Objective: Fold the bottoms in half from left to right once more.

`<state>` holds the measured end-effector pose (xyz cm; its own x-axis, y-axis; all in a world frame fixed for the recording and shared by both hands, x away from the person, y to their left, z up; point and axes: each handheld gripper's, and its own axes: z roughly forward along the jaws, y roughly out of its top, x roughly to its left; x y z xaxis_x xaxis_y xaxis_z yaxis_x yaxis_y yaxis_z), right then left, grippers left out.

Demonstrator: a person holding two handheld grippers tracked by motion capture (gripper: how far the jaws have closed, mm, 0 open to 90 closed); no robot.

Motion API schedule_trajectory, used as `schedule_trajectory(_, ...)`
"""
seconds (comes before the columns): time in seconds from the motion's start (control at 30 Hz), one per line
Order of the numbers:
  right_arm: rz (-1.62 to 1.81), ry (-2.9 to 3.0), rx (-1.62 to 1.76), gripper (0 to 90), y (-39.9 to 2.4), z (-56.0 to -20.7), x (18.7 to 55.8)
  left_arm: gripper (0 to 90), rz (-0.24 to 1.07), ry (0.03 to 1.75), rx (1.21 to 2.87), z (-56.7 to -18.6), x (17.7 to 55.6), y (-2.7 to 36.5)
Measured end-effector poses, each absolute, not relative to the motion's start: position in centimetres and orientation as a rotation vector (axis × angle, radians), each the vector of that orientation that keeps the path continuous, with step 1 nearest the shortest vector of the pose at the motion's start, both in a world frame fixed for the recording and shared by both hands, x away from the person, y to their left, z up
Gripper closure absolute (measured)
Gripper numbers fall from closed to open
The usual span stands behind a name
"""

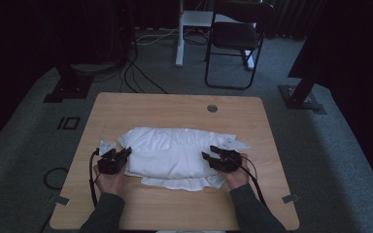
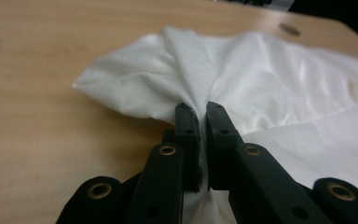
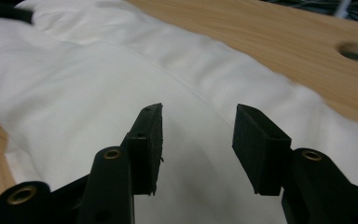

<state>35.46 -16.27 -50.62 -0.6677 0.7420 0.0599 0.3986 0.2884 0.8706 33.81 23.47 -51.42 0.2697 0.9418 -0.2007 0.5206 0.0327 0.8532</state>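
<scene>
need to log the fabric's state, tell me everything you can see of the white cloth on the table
The white cloth looks like soft, thin woven fabric, loosely folded into a wide, rumpled bundle with creases and a frilly edge toward the person. It lies flat across the middle of the wooden table. The left claw is shut on a pinched ridge at its left end. The right claw hangs open above its right end, with nothing between the jaws.

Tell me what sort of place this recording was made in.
Probably a lab or studio set up for recording, not a home. A small wooden table stands alone on grey carpet, cables trail across the floor by dark stands, and a folding chair sits behind. A white cloth lies on the table.
</scene>
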Motion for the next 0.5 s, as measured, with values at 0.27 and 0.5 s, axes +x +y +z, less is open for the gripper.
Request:
schedule_trajectory(0.27,1.249,2.336,0.976,53.0,-10.8,-52.7,37.5,86.4,0.619,1.302,1.575,-48.2,34.0,23.1)
schedule_trajectory(0.5,1.154,2.405,0.962,53.7,-9.3,-54.9,38.2,86.5,0.642,1.188,1.59,-45.2,33.8,21.7)
